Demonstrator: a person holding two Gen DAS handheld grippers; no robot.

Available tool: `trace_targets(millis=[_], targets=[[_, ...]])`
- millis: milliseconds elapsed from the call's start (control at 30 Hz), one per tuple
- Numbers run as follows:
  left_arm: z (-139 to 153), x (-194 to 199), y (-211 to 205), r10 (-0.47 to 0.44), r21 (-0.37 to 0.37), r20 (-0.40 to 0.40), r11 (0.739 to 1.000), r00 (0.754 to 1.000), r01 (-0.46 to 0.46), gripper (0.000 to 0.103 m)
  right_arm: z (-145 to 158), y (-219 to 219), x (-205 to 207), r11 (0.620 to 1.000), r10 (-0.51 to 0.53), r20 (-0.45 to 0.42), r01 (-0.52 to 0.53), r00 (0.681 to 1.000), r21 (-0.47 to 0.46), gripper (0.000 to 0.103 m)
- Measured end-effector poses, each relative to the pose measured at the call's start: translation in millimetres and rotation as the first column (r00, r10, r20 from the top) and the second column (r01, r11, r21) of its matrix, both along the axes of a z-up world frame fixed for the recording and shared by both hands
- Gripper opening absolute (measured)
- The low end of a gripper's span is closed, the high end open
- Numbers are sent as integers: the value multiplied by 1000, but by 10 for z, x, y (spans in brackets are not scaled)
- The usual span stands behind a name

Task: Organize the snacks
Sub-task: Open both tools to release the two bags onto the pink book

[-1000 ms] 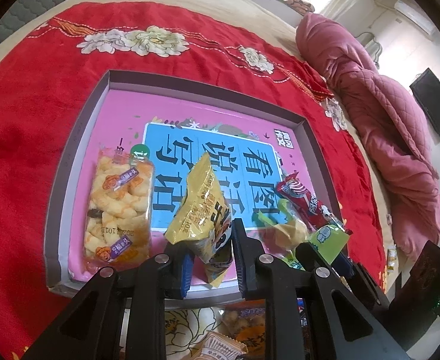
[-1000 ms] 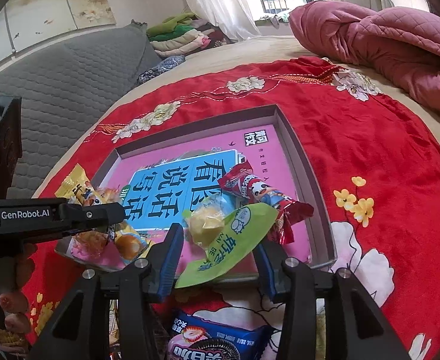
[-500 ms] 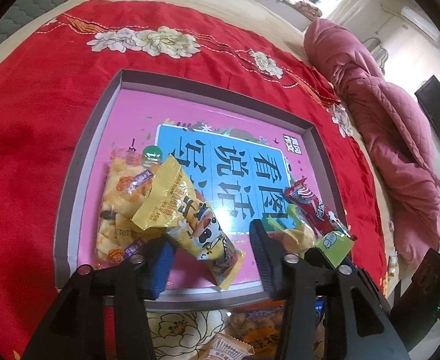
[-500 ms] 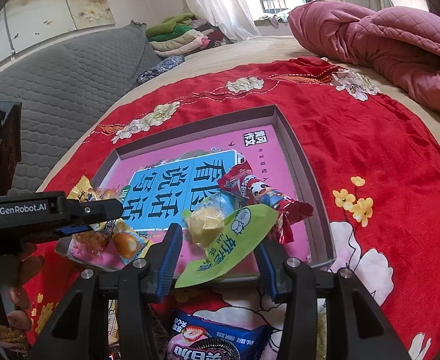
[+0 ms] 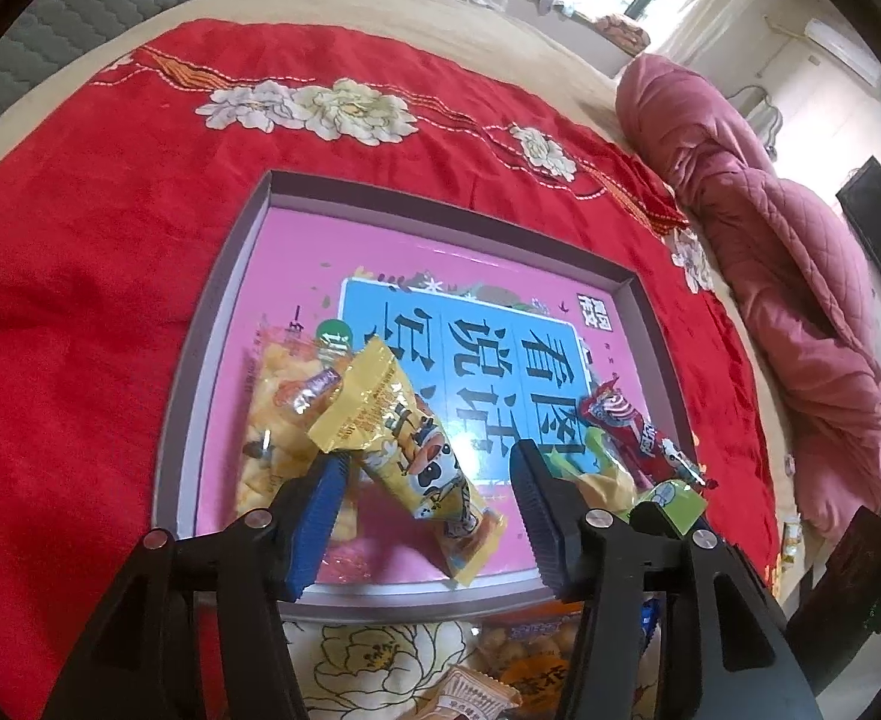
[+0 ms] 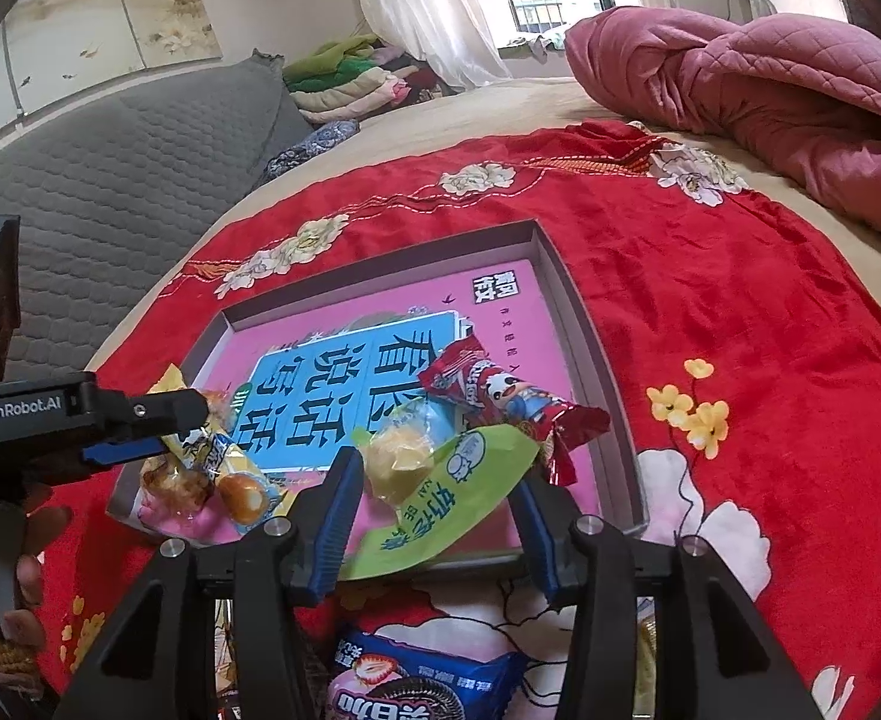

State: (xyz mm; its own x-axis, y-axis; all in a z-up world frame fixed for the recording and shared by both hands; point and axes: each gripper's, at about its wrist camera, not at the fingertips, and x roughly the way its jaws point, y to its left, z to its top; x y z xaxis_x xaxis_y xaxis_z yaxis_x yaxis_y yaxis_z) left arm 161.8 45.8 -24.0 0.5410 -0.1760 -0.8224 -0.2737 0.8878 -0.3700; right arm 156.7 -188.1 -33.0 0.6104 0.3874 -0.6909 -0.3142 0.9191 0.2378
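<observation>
Your left claw (image 5: pixel 422 504) has just been opening: its jaws now stand apart on either side of the yellow packet (image 5: pixel 407 444), and neither pad presses on it. The packet lies loose inside the tray (image 5: pixel 212 312), at the near edge, leaning partly across the clear bag of puffs (image 5: pixel 278 402) beside it. That looks like a finished drop; you let go low so the packet would settle flat instead of sliding out over the rim.

Your right claw (image 6: pixel 434 498) is part open, with the green packet (image 6: pixel 446 504) lying between its jaws. The packet's near end hangs over the near rim of the tray while its far end rests inside. From the right wrist view I cannot tell whether the pads press on it or only flank it; the gap looks about as wide as the packet. The red packet (image 6: pixel 500 396) sits in the tray just behind the green one, touching it.

More snacks wait on the red cloth (image 6: pixel 740 312) outside the tray's near edge, among them a blue cookie packet (image 6: pixel 416 684), so I'd judge the sorting only partway done.
</observation>
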Motion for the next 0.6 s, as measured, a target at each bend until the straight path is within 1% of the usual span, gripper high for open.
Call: trace_targets(millis=[200, 333, 467, 600], targets=[[35, -41, 27, 8, -3, 5, 1000, 1000, -8, 58, 11, -29, 3, 1000, -14, 4, 14, 1000, 1, 49], [75, -56, 30, 7, 9, 11, 1000, 1000, -7, 58, 24, -37, 8, 1000, -23, 12, 23, 1000, -3, 50], [116, -77, 14, 3, 14, 16, 1000, 1000, -3, 58, 44, -49, 2, 1000, -30, 23, 30, 999, -5, 54], [178, -97, 8, 4, 18, 28, 1000, 1000, -4, 58, 55, -57, 6, 999, -32, 34, 33, 999, -13, 55]])
